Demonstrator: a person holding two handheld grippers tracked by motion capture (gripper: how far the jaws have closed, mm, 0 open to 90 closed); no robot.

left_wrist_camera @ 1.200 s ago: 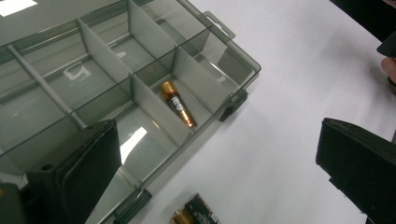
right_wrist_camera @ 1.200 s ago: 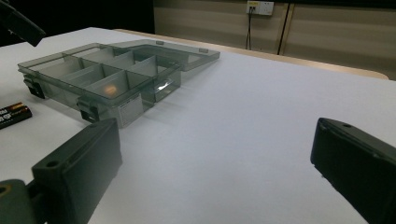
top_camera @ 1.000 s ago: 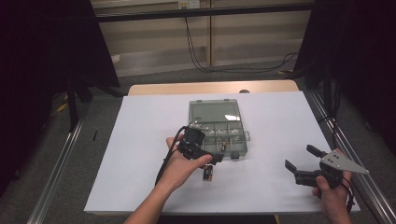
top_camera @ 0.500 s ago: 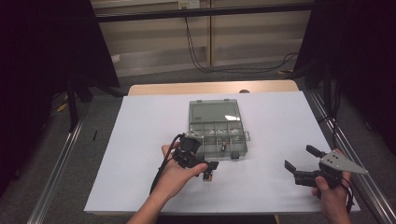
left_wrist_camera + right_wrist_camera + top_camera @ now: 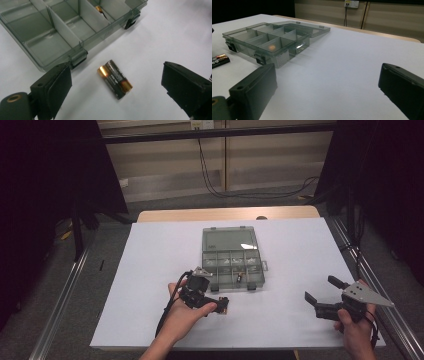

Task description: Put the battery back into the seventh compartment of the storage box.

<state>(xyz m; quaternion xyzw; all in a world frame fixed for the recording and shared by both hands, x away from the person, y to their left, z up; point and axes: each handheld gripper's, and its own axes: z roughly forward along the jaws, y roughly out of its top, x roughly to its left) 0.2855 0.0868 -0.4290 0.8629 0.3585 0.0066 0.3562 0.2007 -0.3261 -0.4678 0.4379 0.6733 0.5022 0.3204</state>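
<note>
One open box (image 5: 231, 256) sits on the one white table (image 5: 300, 245), with two latches (image 5: 78, 57) on its near wall. Two batteries (image 5: 115, 78) lie side by side just in front of it, and one more battery (image 5: 101, 10) stands in a box compartment. Two grippers: left (image 5: 220, 304), right (image 5: 320, 296), one per hand

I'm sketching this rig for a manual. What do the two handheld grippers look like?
Both are black. The left gripper trails a black cable and carries a small grey plate. The right gripper bears a larger grey three-cornered plate. Each has two blocky black fingers with flat faces. Forearms are bare.
</note>
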